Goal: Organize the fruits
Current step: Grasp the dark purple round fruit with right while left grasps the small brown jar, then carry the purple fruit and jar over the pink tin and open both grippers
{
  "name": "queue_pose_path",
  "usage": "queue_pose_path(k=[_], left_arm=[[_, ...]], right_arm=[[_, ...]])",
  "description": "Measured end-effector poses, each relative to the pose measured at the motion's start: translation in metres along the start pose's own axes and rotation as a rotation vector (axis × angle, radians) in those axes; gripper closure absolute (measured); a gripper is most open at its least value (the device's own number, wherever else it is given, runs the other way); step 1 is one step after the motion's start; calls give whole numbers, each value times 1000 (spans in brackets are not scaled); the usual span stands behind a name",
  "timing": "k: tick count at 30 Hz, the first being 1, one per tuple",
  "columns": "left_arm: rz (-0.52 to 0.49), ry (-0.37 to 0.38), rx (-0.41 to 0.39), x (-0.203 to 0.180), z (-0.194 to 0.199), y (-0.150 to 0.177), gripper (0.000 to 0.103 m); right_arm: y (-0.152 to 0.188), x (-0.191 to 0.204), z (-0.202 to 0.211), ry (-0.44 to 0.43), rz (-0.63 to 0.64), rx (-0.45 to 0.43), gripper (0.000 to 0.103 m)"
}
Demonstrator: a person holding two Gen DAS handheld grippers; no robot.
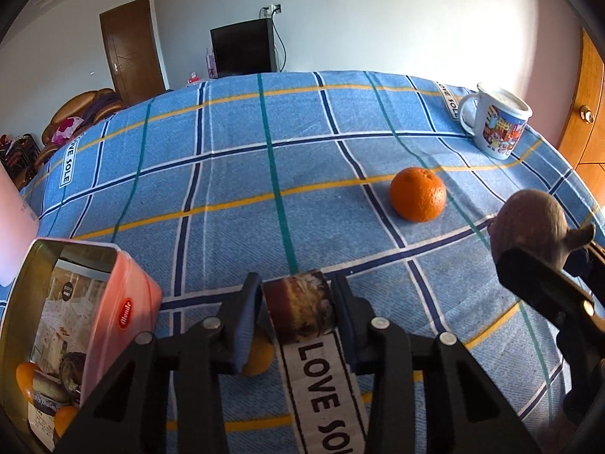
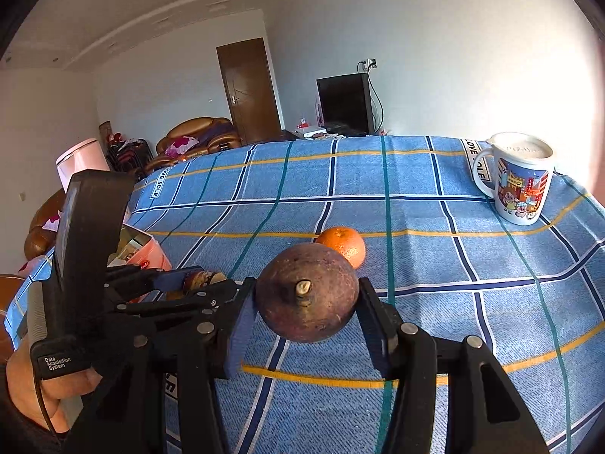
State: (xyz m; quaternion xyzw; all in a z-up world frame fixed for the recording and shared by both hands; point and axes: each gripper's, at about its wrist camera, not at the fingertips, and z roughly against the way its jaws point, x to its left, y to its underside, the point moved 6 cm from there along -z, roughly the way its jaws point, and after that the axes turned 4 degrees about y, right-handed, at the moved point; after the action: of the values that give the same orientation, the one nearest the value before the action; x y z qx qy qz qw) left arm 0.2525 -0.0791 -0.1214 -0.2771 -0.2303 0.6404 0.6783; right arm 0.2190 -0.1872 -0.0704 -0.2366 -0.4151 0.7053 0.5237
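Observation:
My left gripper (image 1: 298, 304) is shut on a small brown cake-printed packet (image 1: 300, 308), low over the checked cloth. An orange (image 1: 257, 355) lies partly hidden under its left finger. A pink tin (image 1: 83, 336) at the lower left holds oranges (image 1: 26, 378) and printed packets. A loose orange (image 1: 418, 193) lies on the cloth ahead to the right; it also shows in the right wrist view (image 2: 342, 245). My right gripper (image 2: 306, 299) is shut on a dark purple-brown round fruit (image 2: 306, 297), held above the cloth; the fruit shows at the right of the left wrist view (image 1: 529, 227).
A cartoon-printed mug (image 1: 499, 123) stands at the far right corner of the blue checked cloth (image 1: 264, 174), also in the right wrist view (image 2: 520, 179). The left gripper's body (image 2: 94, 246) sits close to the left of my right gripper. A wooden door (image 1: 586, 113) lies beyond the right edge.

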Motion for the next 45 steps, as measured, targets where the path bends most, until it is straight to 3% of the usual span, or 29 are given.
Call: queue_pose_path(k=[13, 45], left_arm=[[-5, -12, -197, -5, 42, -4, 64], [-21, -72, -382, -8, 81, 1, 64]], right_arm=[[-3, 1, 18, -8, -1, -84, 49], [-5, 7, 43, -8, 48, -219, 49]])
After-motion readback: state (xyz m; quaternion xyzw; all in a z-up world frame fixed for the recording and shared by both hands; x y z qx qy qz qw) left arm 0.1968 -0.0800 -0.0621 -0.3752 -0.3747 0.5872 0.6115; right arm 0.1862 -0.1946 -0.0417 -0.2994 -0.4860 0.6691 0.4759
